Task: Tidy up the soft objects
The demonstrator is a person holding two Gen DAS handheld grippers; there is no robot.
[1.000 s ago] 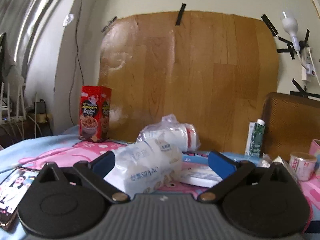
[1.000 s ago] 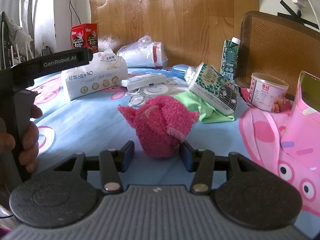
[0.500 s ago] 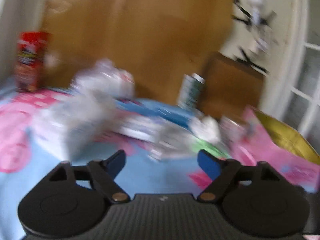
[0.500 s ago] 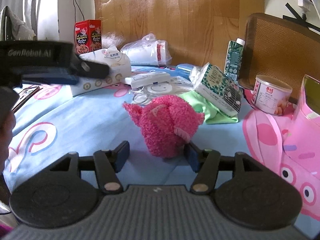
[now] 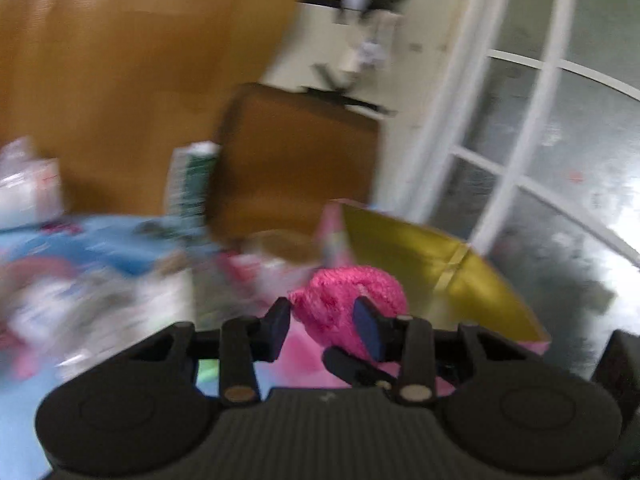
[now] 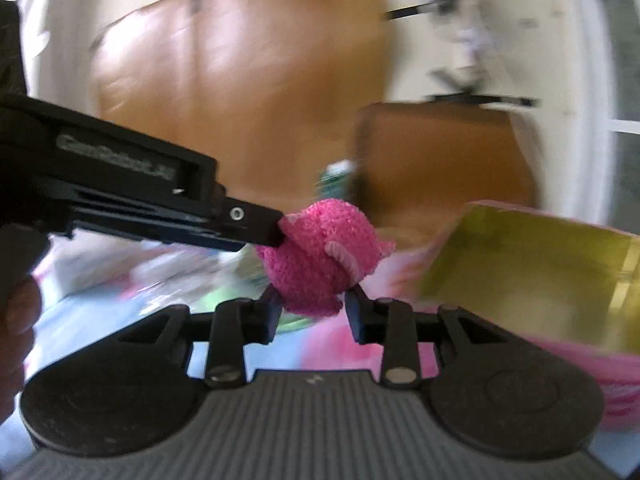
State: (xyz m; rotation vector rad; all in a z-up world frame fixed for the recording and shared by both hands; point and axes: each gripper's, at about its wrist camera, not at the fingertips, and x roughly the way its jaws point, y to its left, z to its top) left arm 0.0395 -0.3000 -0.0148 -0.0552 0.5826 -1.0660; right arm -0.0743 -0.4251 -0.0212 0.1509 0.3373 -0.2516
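A fuzzy pink soft ball (image 6: 316,256) hangs in the air, off the blue and pink cloth. My right gripper (image 6: 313,304) has it from below, its jaws closing and the pads pressing its sides. My left gripper (image 6: 272,230) comes in from the left, and its tip bites the ball's upper left side. In the left wrist view the pink ball (image 5: 348,292) sits between the shut blue pads of my left gripper (image 5: 323,318), with a finger of the right gripper (image 5: 348,364) just beneath. Both views are blurred.
An open pink box with a golden inside (image 6: 540,264) stands right of the ball, also seen as the box (image 5: 420,256). A green carton (image 5: 190,180) and a brown woven panel (image 5: 296,156) stand behind. Blurred packs lie at the left. A person's hand (image 6: 16,336) holds the left gripper.
The left gripper swung right, away from the tissue pack, and shut on the pink ball. The right gripper closed on the ball and lifted it off the cloth, with the box now close.
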